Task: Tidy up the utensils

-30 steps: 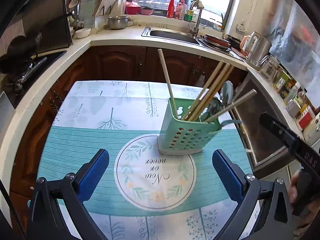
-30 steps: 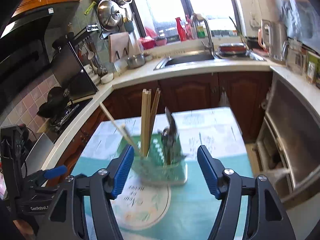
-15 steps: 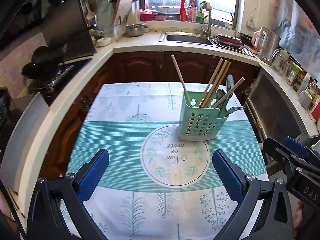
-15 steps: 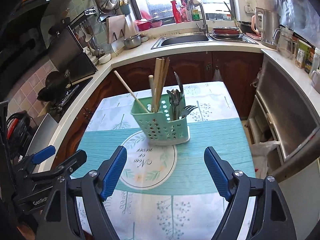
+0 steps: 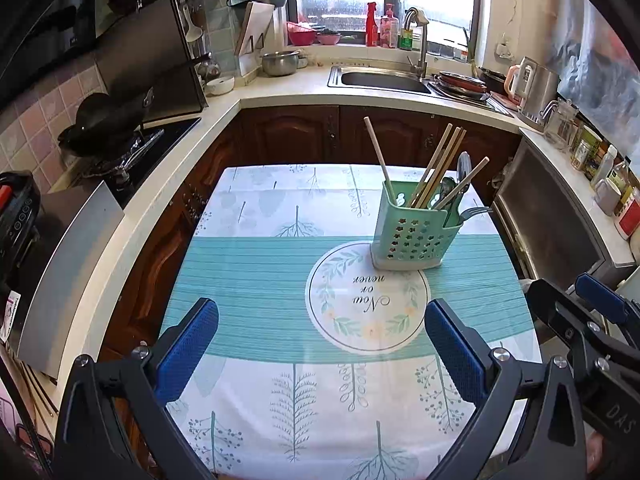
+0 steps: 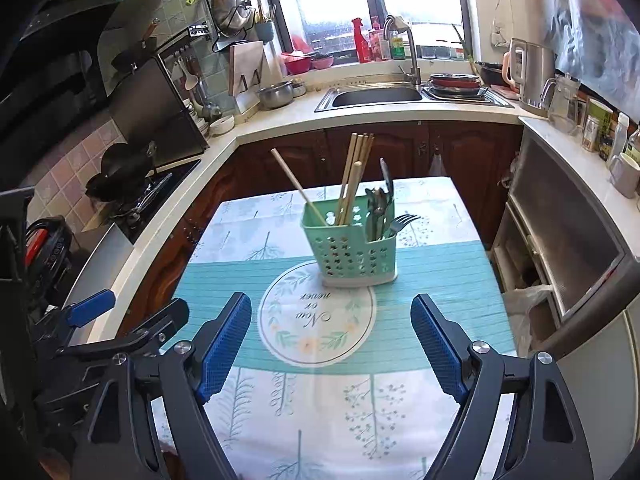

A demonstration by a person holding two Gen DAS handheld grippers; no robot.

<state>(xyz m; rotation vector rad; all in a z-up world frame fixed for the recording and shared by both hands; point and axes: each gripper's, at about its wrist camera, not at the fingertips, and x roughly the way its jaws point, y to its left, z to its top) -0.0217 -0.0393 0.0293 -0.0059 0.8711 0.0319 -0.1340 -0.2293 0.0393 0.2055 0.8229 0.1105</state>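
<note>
Utensils, namely wooden chopsticks (image 6: 352,178) and metal spoons and forks (image 6: 382,210), stand in a green perforated holder (image 6: 348,250) on the patterned tablecloth (image 6: 440,272), while the left gripper (image 5: 322,346) and the right gripper (image 6: 331,344) hover over the near side of the table, both with jaws wide apart and nothing between them.

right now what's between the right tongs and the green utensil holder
Only bare tablecloth with its round printed motif lies between the right tongs and the utensil holder, per the right wrist view.

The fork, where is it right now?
In the right wrist view the fork sits in the right compartment of the green utensil caddy, tines leaning out rightward, beside the spoons.
</note>
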